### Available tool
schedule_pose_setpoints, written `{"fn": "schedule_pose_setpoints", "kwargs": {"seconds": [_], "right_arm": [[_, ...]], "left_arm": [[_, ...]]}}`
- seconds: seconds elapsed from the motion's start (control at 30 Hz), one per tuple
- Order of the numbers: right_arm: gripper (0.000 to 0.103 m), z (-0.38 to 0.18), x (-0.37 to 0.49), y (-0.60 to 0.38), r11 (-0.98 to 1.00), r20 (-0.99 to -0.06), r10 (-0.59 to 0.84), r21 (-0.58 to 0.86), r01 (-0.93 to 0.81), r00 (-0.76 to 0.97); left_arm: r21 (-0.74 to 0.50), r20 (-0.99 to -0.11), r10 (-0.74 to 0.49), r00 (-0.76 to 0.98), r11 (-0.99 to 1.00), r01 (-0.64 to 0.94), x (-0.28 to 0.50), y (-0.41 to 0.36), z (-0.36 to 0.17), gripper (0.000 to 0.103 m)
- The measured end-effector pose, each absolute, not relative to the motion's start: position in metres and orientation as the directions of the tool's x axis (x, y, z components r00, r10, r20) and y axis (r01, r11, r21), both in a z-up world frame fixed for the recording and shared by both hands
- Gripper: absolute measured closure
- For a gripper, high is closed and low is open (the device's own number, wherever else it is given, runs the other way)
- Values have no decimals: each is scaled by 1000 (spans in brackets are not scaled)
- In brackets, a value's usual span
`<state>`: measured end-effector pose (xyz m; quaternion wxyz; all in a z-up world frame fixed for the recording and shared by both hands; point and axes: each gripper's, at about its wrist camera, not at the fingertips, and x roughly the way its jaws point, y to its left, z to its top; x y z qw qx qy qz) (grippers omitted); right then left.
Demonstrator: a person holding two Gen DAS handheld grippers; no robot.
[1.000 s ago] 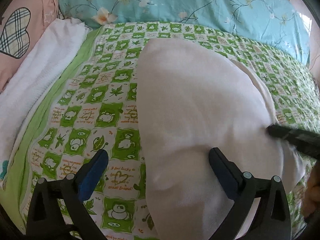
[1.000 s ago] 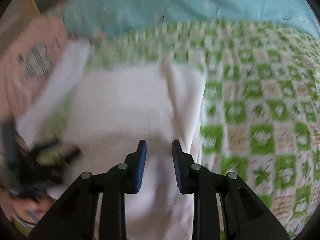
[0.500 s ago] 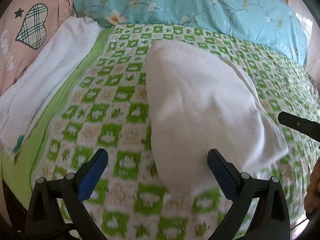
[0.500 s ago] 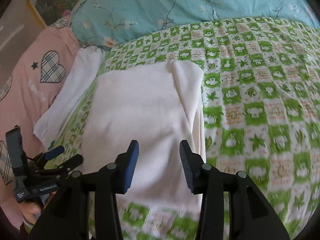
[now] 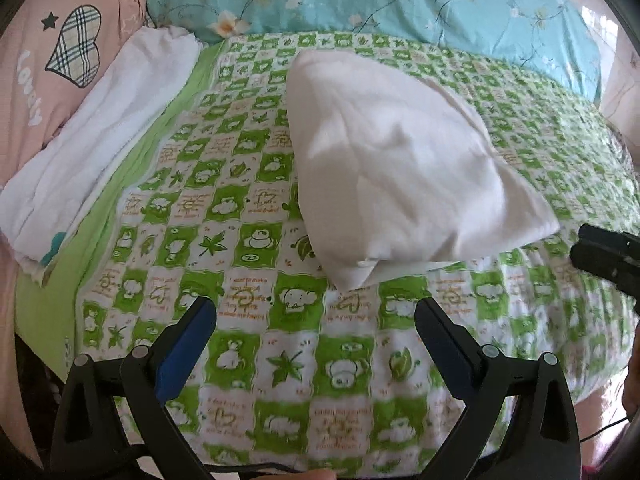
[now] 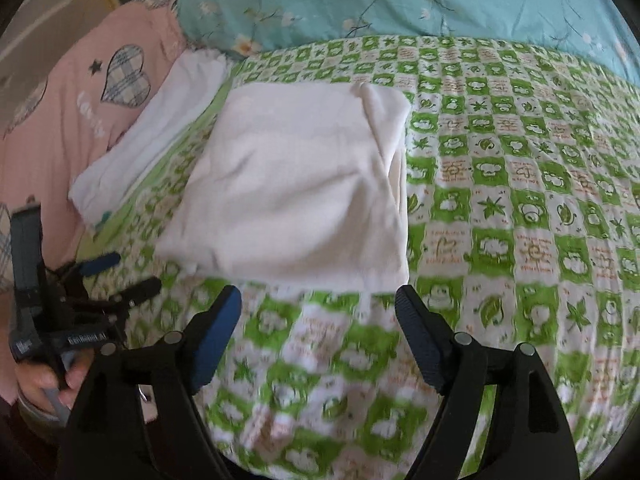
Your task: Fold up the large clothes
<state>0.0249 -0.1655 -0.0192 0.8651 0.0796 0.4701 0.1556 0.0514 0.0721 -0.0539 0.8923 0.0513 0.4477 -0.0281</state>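
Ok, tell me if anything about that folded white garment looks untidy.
Mostly neat. The folded white garment lies flat on the green checked bedspread, but at its near edge an under-layer pokes out beneath the top fold. Both grippers are open and clear of it.

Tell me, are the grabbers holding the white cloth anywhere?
No. The left gripper and right gripper are open and empty; the folded white cloth lies alone.

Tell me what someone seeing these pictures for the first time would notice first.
The eye lands on the folded white garment, lying flat in the middle of the green-and-white checkered bedspread. Both grippers, left and right, hang open just short of its near edge, touching nothing. Behind it lie a turquoise floral pillow at the head of the bed and a pink heart-print cushion to the left, with another white cloth beside it.
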Motion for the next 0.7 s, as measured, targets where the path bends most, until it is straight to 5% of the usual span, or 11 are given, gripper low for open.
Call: {"fn": "schedule_pose_setpoints", "kwargs": {"seconds": [0.27, 0.7], "right_arm": [[16, 9, 6, -167, 932, -758, 359, 263, -249, 545], [15, -9, 22, -158, 935, -787, 354, 273, -228, 506]], "left_arm": [[96, -733, -18, 680, 987, 129, 37, 68, -6, 3], [131, -755, 19, 655, 984, 121, 56, 60, -20, 3]]}}
